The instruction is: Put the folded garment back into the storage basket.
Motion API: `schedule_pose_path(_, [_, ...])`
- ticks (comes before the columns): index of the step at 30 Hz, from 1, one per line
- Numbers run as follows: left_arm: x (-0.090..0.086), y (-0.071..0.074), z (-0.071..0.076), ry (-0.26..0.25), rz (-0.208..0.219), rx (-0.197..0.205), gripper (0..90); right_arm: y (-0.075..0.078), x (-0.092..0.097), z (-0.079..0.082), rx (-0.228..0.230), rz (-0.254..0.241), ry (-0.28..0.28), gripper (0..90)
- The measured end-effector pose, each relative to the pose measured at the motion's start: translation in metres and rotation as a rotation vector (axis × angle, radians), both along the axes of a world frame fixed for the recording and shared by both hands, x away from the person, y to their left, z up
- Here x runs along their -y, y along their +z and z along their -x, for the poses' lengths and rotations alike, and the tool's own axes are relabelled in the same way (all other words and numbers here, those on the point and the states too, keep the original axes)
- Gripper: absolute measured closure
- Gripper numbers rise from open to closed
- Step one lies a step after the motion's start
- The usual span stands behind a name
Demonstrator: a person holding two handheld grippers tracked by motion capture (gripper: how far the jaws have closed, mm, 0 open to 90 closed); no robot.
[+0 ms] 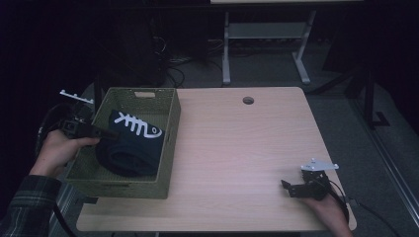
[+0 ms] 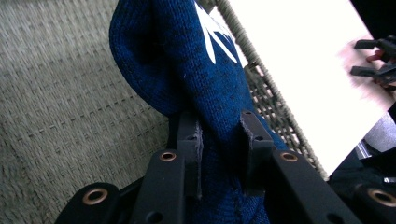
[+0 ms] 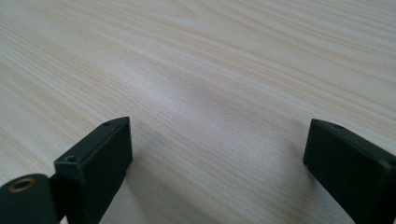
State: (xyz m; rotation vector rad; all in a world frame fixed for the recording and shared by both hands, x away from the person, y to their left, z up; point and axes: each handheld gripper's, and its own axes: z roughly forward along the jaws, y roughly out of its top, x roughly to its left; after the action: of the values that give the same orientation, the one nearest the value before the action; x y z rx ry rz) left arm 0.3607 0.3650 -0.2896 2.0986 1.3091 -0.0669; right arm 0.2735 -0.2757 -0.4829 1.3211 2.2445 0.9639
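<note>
A dark blue knitted garment (image 1: 132,143) with a white fishbone print lies in the olive woven basket (image 1: 148,190) at the table's left. My left gripper (image 1: 112,134) reaches over the basket's left wall and is shut on a fold of the garment (image 2: 187,79). In the left gripper view the cloth is pinched between both pads (image 2: 195,154), over the basket floor (image 2: 60,93). My right gripper (image 1: 288,187) rests near the table's front right corner. Its jaws stand wide apart over bare wood (image 3: 210,70), holding nothing.
The light wooden table (image 1: 237,148) has a round cable hole (image 1: 248,100) near its far edge. A white desk frame (image 1: 267,44) stands on the floor behind. The other hand and gripper (image 2: 378,60) appear blurred beyond the basket's rim in the left gripper view.
</note>
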Motion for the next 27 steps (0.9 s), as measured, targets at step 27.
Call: schedule_pose_path(27, [-0.022,-0.051,-0.017,0.057,-0.101,-0.03,72.1,0.0,0.0,0.0,-0.002,0.0,0.0,7.6])
